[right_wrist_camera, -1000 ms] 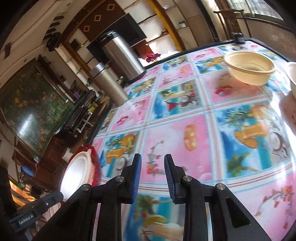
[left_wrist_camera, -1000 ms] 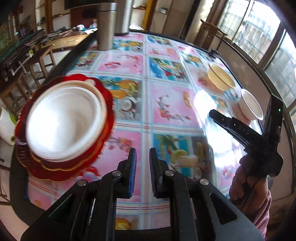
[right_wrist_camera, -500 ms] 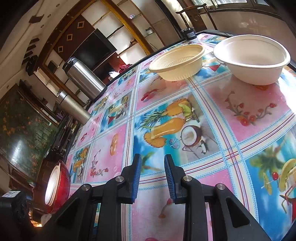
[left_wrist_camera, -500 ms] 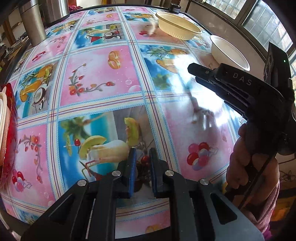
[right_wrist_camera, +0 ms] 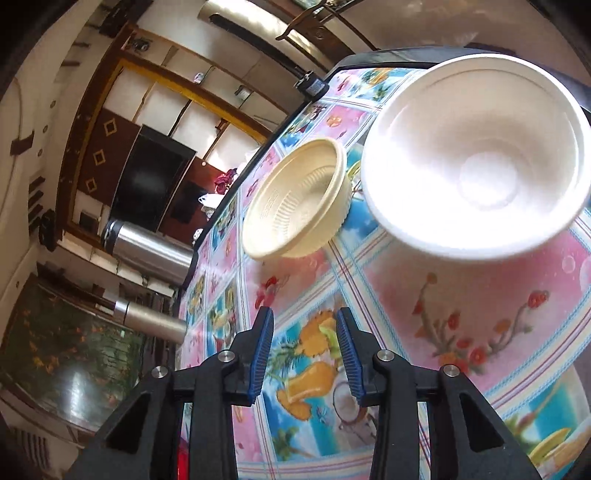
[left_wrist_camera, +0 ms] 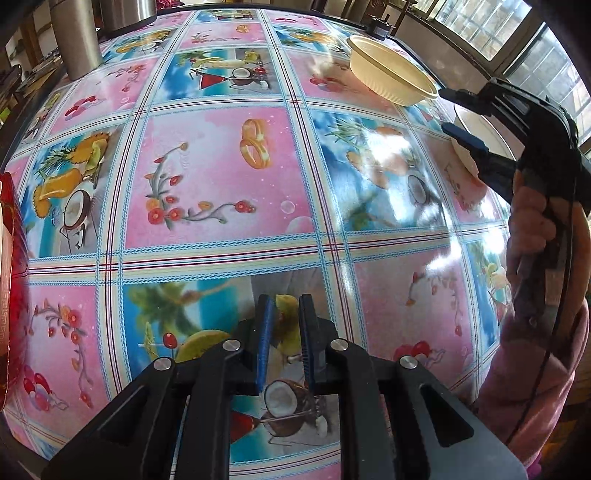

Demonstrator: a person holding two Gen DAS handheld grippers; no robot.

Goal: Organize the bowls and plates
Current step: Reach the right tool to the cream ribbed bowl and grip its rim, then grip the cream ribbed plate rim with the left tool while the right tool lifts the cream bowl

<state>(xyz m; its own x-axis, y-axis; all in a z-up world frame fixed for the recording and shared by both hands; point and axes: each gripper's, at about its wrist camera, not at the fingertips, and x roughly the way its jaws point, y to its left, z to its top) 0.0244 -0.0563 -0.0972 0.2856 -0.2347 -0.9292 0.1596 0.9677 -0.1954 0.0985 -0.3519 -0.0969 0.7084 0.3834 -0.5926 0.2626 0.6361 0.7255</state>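
A white bowl (right_wrist_camera: 476, 158) stands on the table close ahead and to the right of my right gripper (right_wrist_camera: 304, 325), which is open and empty. A cream ribbed bowl (right_wrist_camera: 295, 203) stands just behind it. In the left wrist view the cream bowl (left_wrist_camera: 391, 77) is at the far right, and the white bowl (left_wrist_camera: 469, 122) is partly hidden behind my right gripper (left_wrist_camera: 448, 110). My left gripper (left_wrist_camera: 286, 314) hovers low over the table's near side, jaws a narrow gap apart, empty. The red plate's edge (left_wrist_camera: 11, 258) shows at the far left.
The table wears a glossy pink and blue fruit-print cloth (left_wrist_camera: 221, 177). Two steel thermoses (right_wrist_camera: 147, 251) stand at the far left corner; one also shows in the left wrist view (left_wrist_camera: 75, 40). A small dark object (left_wrist_camera: 378, 27) sits at the far edge.
My right gripper has moved toward the white bowl, tilted, and its jaws have opened wider. My left gripper has swung away from the red plate stack toward the table's middle.
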